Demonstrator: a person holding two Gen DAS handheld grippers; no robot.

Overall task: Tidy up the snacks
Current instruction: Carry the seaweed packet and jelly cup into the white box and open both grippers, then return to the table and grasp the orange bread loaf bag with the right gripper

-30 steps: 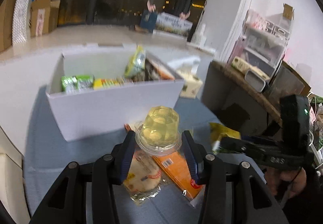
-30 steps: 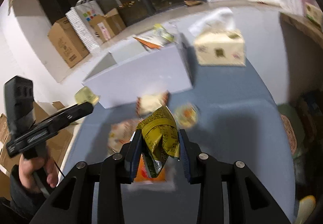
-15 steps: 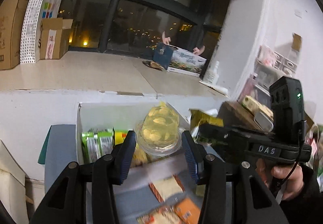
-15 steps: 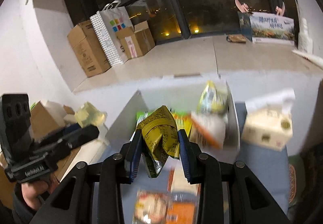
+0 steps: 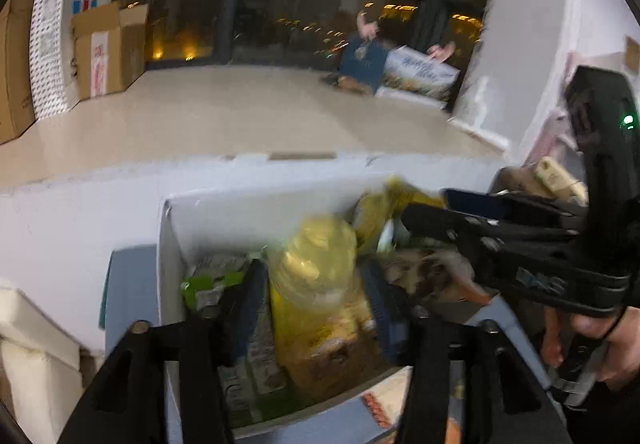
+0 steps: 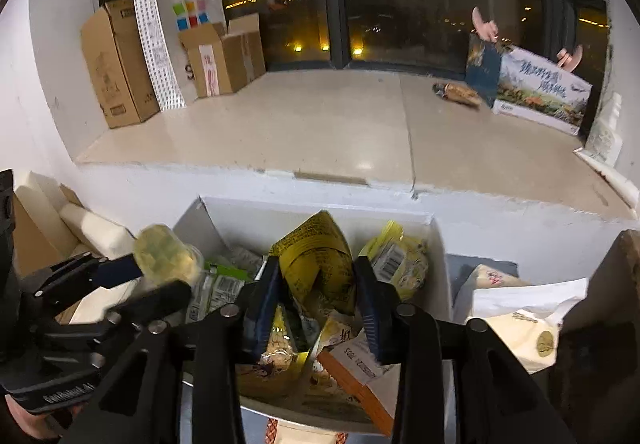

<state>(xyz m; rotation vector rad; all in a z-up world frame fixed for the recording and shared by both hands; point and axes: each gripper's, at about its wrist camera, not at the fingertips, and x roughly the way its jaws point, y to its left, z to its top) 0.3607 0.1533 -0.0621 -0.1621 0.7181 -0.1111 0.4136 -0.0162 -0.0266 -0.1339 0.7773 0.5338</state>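
Yellow jelly cup (image 5: 314,260) sits between the left claw (image 5: 316,302) pads, whose jaws are opening; blur hides whether the pads touch it. It hangs over the white box (image 5: 256,211), above green packets (image 5: 208,284) in the box's left part. In the right wrist view, a yellow snack bag (image 6: 316,264) stands between the right claw (image 6: 316,308) pads, also opening, with a gap visible on either side of the bag. Another yellow packet (image 6: 400,260) leans in the box's right end. A tissue box (image 6: 516,320) stands on the blue desk (image 6: 476,264) just right of the box.
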